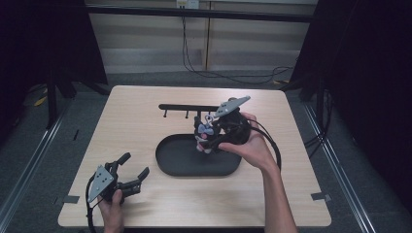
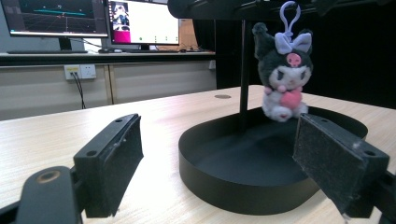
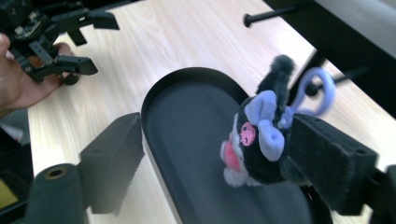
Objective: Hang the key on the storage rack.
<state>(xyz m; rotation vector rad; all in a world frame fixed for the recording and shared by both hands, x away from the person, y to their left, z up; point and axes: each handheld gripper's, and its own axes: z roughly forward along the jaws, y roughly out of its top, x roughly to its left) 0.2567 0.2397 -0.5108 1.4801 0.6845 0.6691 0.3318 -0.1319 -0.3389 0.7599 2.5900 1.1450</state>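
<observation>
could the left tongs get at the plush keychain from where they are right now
Probably yes. The left tongs sit open at the table's near left, and only bare table and the low tray wall lie between them and the plush keychain, though the right tongs crowd it.

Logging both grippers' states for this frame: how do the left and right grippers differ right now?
The left gripper rests low on the table's near left part, jaws wide and empty. The right gripper is held up over the black tray, with a plush keychain against one of its jaws, the other jaw apart. Both are hand-held, with black padded jaws.
</observation>
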